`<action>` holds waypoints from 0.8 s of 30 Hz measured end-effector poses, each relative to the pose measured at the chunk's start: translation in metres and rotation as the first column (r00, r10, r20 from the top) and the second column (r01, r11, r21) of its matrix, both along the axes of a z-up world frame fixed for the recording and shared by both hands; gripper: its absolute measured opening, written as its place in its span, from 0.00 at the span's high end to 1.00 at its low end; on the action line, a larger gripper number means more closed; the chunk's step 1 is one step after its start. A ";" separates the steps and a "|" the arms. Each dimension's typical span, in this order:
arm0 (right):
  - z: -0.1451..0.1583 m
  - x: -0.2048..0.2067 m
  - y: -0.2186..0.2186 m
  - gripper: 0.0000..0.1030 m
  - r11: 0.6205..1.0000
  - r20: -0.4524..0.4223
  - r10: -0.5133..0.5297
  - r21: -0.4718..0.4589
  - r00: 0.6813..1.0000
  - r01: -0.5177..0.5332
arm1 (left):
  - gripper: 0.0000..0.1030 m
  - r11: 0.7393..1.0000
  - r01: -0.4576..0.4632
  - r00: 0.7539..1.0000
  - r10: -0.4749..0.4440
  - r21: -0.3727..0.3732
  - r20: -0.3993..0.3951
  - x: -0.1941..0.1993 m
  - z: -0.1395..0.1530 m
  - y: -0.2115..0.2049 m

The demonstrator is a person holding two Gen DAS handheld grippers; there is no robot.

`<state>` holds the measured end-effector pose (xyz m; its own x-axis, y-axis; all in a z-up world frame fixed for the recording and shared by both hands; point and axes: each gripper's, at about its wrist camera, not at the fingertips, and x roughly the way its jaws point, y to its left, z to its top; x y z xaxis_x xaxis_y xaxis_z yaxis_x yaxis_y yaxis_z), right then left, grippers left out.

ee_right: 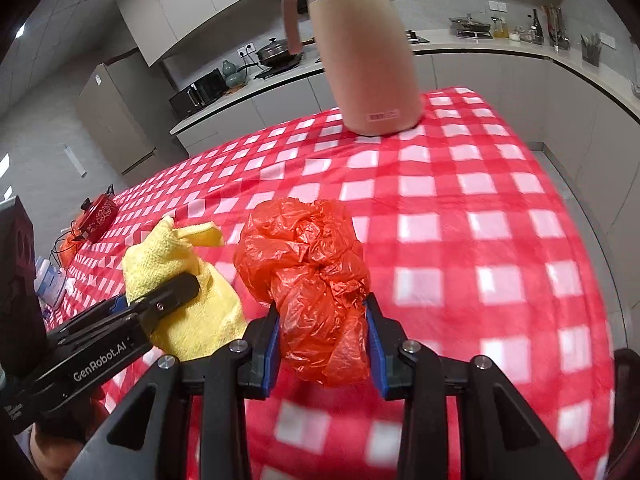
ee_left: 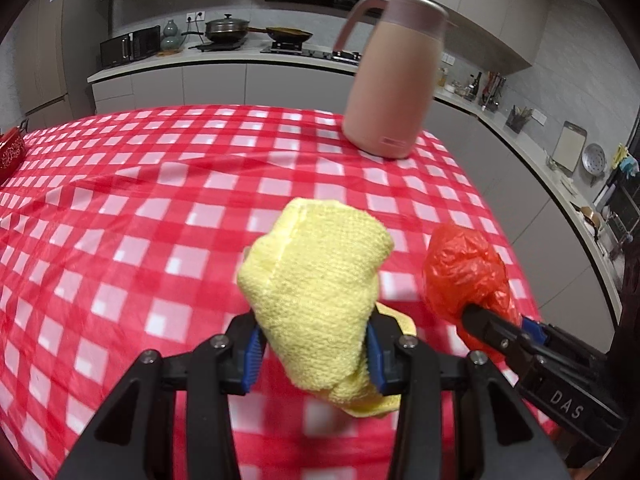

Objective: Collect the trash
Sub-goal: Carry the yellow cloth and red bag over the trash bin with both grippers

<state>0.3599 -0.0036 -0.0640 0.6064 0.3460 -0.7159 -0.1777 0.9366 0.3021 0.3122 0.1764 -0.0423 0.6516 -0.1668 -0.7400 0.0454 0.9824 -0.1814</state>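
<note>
Where the left view stops, red pot [ee_right: 98, 213] at table's [ee_right: 500, 240] far end.

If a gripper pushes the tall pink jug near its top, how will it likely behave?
The tall pink jug would probably tip rather than slide: it stands high on a modest base. The red-and-white checked plastic tablecloth looks smooth, so a low push may slide it instead.

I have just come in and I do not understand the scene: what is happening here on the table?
A person holds two grippers above a table with a red checked cloth. The left gripper is shut on a yellow cloth. The right gripper is shut on a crumpled orange plastic bag. Both are lifted side by side. A pink jug stands at the far end.
</note>
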 end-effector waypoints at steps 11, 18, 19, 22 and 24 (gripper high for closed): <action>0.011 -0.065 -0.070 0.62 0.997 0.003 -0.077 0.016 0.997 0.077 | 0.58 0.996 0.083 0.996 -0.083 0.009 0.012 -0.040 0.012 -0.058; 0.019 -0.100 -0.110 0.62 0.988 0.013 -0.154 0.021 0.988 0.154 | 0.58 0.986 0.169 0.985 -0.169 0.003 0.017 -0.057 0.016 -0.098; 0.020 -0.104 -0.115 0.62 0.986 0.014 -0.163 0.019 0.986 0.163 | 0.58 0.983 0.184 0.983 -0.184 0.002 0.018 -0.059 0.017 -0.104; 0.022 -0.117 -0.131 0.62 0.980 0.014 -0.199 0.019 0.980 0.199 | 0.58 0.975 0.223 0.975 -0.223 -0.003 0.019 -0.066 0.018 -0.124; 0.023 -0.127 -0.143 0.62 0.974 0.015 -0.225 0.018 0.974 0.225 | 0.58 0.968 0.250 0.968 -0.250 -0.004 0.020 -0.069 0.019 -0.136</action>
